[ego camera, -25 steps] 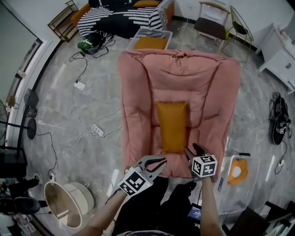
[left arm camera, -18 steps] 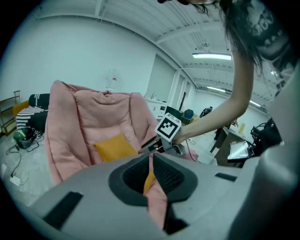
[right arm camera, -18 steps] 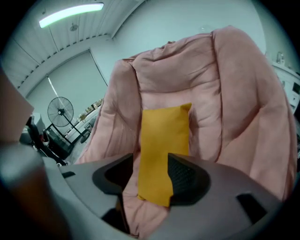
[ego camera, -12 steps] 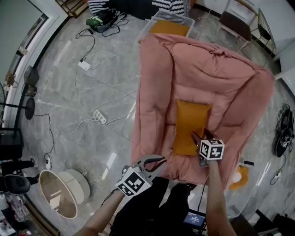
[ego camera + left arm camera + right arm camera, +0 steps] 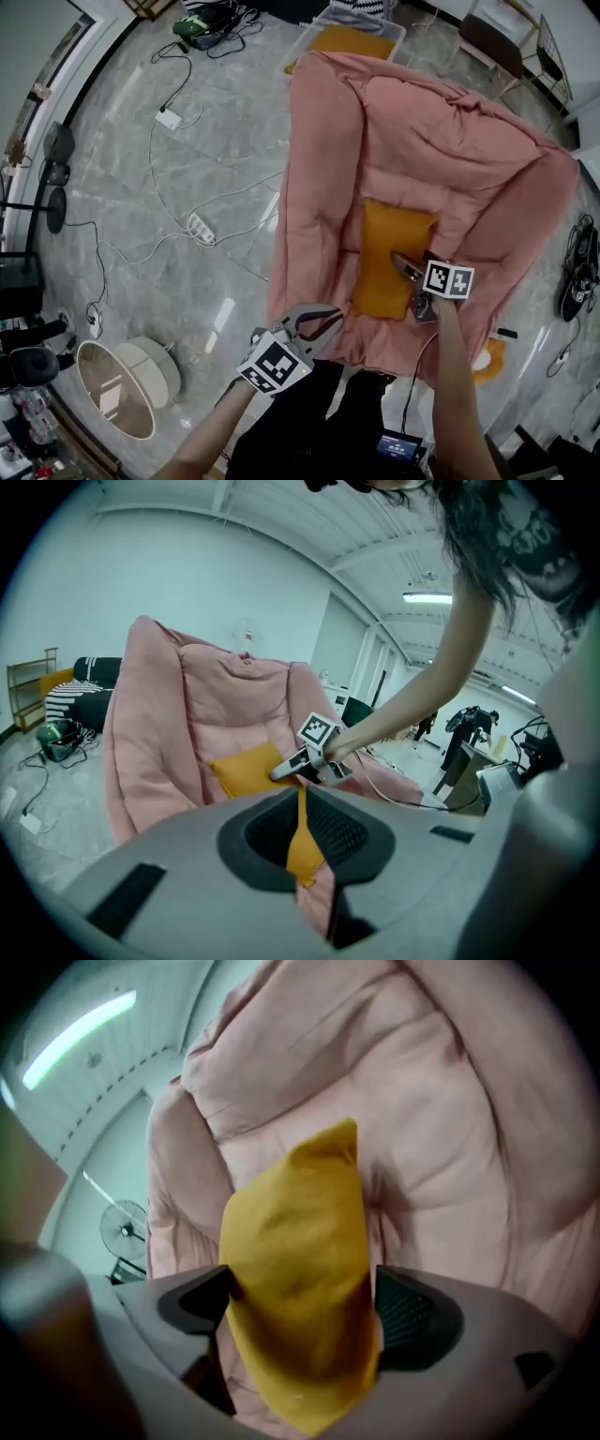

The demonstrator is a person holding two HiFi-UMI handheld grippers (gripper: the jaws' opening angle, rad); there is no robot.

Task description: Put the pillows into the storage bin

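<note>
An orange pillow (image 5: 392,253) lies on the seat of a big pink lounge cushion (image 5: 323,187). My right gripper (image 5: 412,286) reaches over the pillow's near end. Its jaws are opening, and the pillow (image 5: 295,1269) fills the gap between them without being squeezed. My left gripper (image 5: 330,317) hangs back at the cushion's near edge, shut and empty. In the left gripper view its closed jaws (image 5: 302,832) point at the pillow (image 5: 246,766) and the right gripper (image 5: 300,761). A clear storage bin (image 5: 386,26) beyond the cushion holds another orange pillow (image 5: 345,42).
Cables and a power strip (image 5: 200,228) trail over the marble floor to the left. A white round bin (image 5: 122,384) stands at the near left. A clear lidded box (image 5: 487,361) sits at the near right, shoes (image 5: 574,281) further right. A person's legs are below me.
My right gripper has moved forward from the cushion's near edge onto the pillow's near end, and its jaws have spread wider. The left gripper has hardly moved.
</note>
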